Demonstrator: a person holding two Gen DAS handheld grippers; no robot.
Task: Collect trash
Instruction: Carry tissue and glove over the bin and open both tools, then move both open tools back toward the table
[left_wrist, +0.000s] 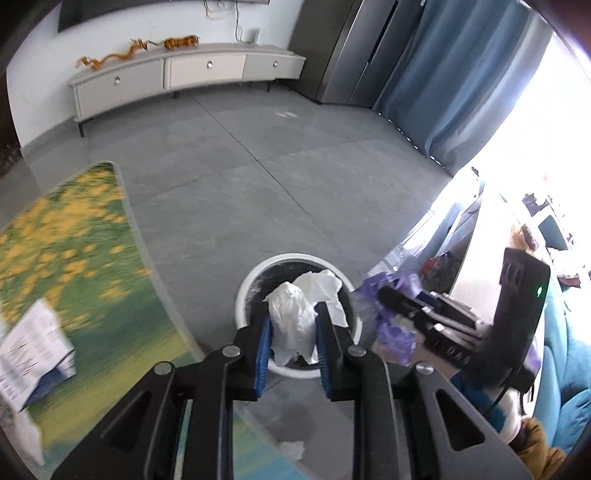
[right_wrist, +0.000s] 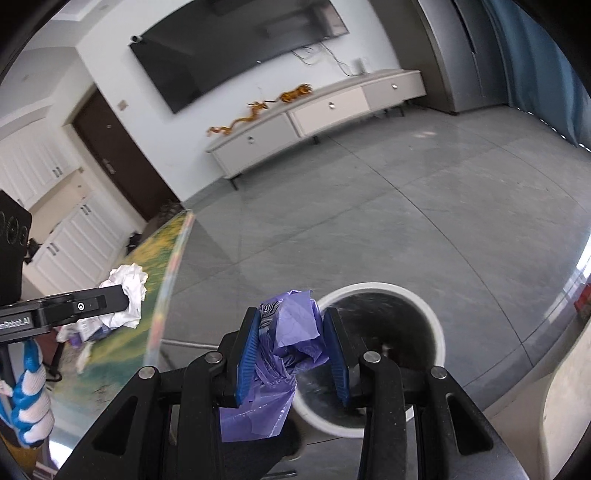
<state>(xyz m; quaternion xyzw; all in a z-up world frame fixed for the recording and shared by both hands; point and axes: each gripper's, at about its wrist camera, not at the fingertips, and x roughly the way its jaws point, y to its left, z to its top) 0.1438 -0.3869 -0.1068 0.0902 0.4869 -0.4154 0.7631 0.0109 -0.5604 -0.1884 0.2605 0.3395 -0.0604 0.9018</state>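
A white round bin (left_wrist: 243, 291) with a dark inside stands on the grey floor beside the glass table. My left gripper (left_wrist: 293, 314) is shut on a crumpled white tissue (left_wrist: 291, 325), which lines up with the bin's mouth in the left wrist view. My right gripper (right_wrist: 291, 314) is shut on a crumpled purple plastic bag (right_wrist: 291, 332), just left of the bin (right_wrist: 369, 286). The right wrist view shows the left gripper (right_wrist: 125, 295) with its tissue (right_wrist: 129, 284) at the far left. In the left wrist view, the right gripper (left_wrist: 384, 293) and purple bag (left_wrist: 395, 341) sit right of the bin.
A glass table with a green and yellow flower print (left_wrist: 74, 240) fills the left; a printed leaflet (left_wrist: 33, 343) and more scraps (right_wrist: 88, 328) lie on it. A low TV cabinet (left_wrist: 184, 74) lines the far wall. A teal sofa (left_wrist: 569, 350) is at right.
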